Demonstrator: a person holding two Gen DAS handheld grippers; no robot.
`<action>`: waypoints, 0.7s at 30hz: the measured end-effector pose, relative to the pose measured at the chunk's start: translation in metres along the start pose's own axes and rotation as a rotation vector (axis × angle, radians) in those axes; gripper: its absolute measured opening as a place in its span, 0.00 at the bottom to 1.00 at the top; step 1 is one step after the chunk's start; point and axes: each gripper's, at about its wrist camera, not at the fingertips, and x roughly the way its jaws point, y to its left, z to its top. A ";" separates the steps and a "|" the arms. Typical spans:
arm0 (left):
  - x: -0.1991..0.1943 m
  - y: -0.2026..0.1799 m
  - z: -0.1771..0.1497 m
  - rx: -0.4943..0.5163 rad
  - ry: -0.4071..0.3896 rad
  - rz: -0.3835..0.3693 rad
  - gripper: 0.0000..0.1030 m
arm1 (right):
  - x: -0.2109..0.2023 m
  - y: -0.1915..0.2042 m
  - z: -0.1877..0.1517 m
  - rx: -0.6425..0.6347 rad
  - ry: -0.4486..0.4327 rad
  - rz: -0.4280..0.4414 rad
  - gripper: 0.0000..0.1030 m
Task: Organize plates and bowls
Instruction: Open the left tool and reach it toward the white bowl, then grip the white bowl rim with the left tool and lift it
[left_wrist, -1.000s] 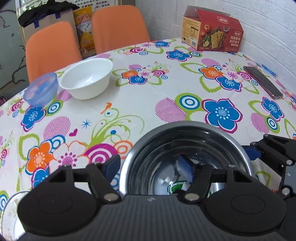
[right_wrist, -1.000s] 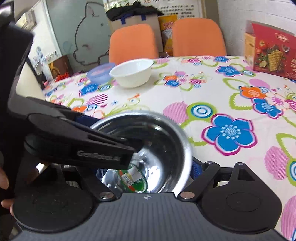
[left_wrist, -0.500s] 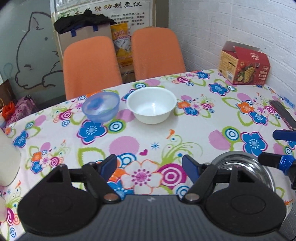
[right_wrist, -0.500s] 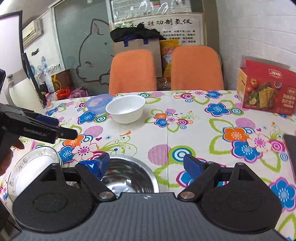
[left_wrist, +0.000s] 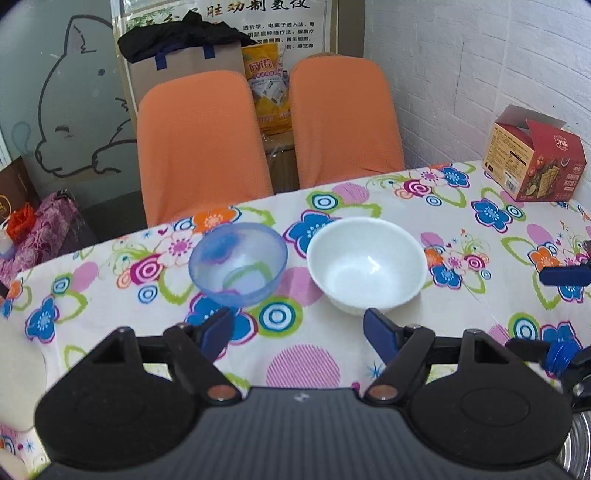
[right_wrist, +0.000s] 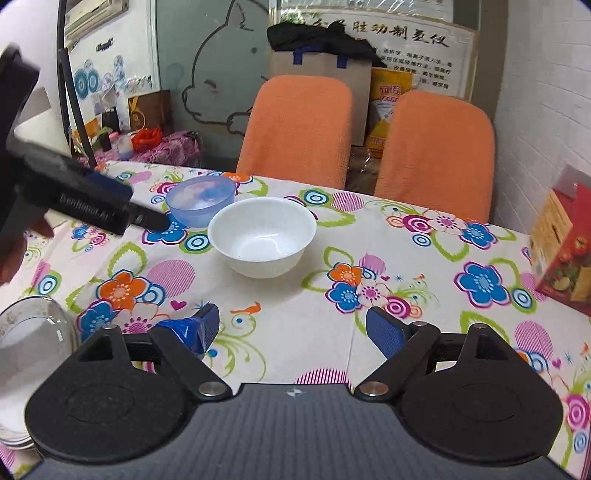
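Both the left gripper (left_wrist: 297, 326) and right gripper (right_wrist: 291, 325) hang empty, jaws apart, with the white bowl (left_wrist: 365, 264) and blue bowl (left_wrist: 238, 269) not yet stacked.

plastic bowl (left_wrist: 238, 269) left of (just beside) ceramic bowl (left_wrist: 365, 266) | chairs (left_wrist: 199, 144) behind

A white bowl (left_wrist: 365, 264) sits upright and empty on the flowered table (left_wrist: 461, 221), its inside smooth and glossy. Just beside it, toward the left and nearly touching, stands a see-through blue bowl (left_wrist: 238, 264), also upright and empty, a little smaller, the cloth's pattern showing through its wall. In the right wrist view a glass plate (right_wrist: 31, 354) with a speckled rim lies at the table's near left edge, well apart from both bowls. A strip of ridged steel rim (left_wrist: 580, 448) shows low at the right.
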 end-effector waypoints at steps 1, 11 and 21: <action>0.007 0.000 0.007 -0.002 0.002 -0.003 0.74 | 0.006 0.000 0.003 -0.007 0.009 0.001 0.71; 0.077 -0.016 0.060 0.052 0.054 -0.090 0.74 | 0.059 -0.004 0.017 -0.037 0.066 0.063 0.71; 0.124 -0.023 0.069 0.290 0.117 -0.227 0.74 | 0.100 -0.007 0.026 -0.109 0.114 0.123 0.72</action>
